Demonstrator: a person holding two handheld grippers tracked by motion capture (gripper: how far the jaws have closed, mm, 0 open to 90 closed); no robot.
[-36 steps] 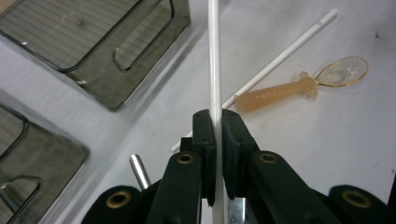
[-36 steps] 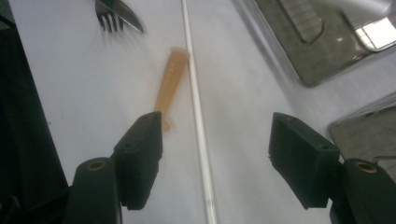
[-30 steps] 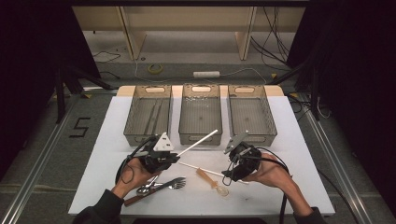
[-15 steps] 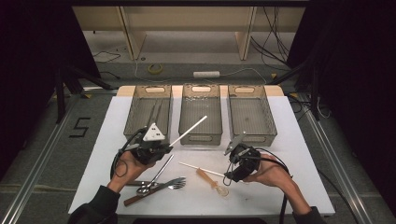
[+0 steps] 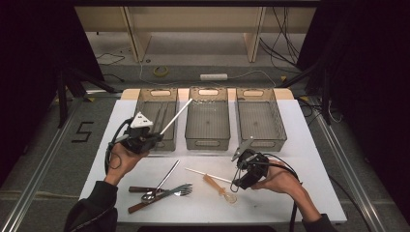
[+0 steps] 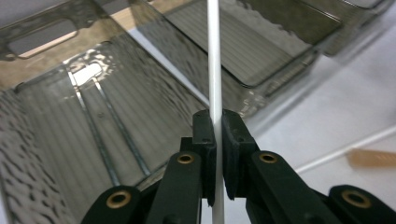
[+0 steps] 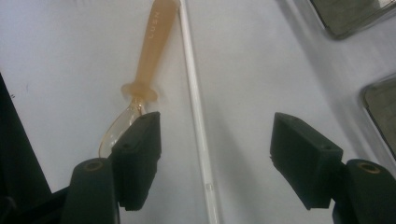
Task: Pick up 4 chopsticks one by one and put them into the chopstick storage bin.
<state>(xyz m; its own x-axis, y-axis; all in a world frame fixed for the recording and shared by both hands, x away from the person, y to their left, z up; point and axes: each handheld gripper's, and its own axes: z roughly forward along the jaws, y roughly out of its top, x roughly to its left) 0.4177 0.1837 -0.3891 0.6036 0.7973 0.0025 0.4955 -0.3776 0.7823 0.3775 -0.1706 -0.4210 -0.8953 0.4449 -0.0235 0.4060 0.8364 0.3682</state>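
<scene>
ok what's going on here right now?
A person is sorting utensils into bins with two handheld grippers. The left gripper is shut on a white stick, holding it over the left bin, which already has thin rods in it. The right gripper is open, its jaws straddling a second white stick on the table, beside an amber spoon. A fork, spoon and knife lie unsorted.

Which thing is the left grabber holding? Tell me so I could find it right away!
Look at the left bin of the three clear bins at the table's far edge. Just in front of it, the left gripper is shut on a thin white stick slanting up over that bin, while another white stick lies flat on the table.
</scene>
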